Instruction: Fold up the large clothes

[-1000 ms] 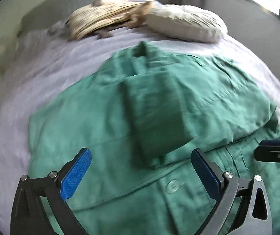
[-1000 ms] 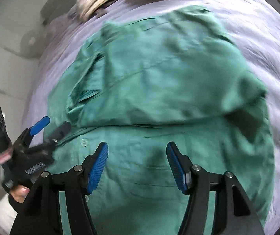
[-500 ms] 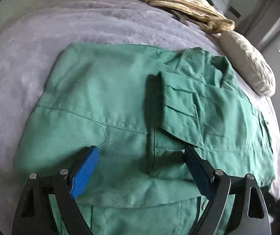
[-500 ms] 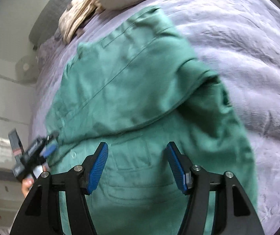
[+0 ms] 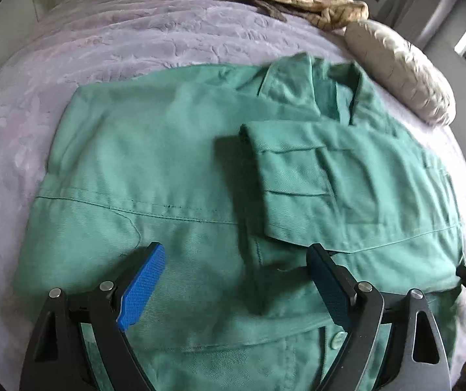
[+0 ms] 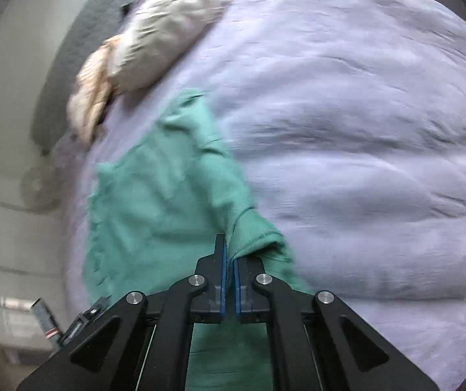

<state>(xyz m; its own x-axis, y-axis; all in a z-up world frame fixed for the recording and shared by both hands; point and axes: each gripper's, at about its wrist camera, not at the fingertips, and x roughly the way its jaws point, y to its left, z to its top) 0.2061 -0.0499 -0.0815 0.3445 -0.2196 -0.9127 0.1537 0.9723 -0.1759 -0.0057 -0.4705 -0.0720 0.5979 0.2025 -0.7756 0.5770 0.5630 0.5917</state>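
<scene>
green jacket [image 5: 174, 163] spread on near bed [image 5: 109, 36]; soft, limp, we judge | right gripper [image 6: 229, 272] clamped on right edge fold | left gripper [image 5: 236, 280] jaws apart above it; we'd pinch hem corners

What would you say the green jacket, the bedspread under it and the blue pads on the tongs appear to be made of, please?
Green jacket: probably cotton twill, matte; fine diagonal weave and stitched seams show.
Bedspread: soft lilac fabric with a raised embossed pattern, possibly plush or quilted.
Blue pads: likely rubber or plastic, with a fine knurled grid; the arms behind them look like hard black plastic.
</scene>
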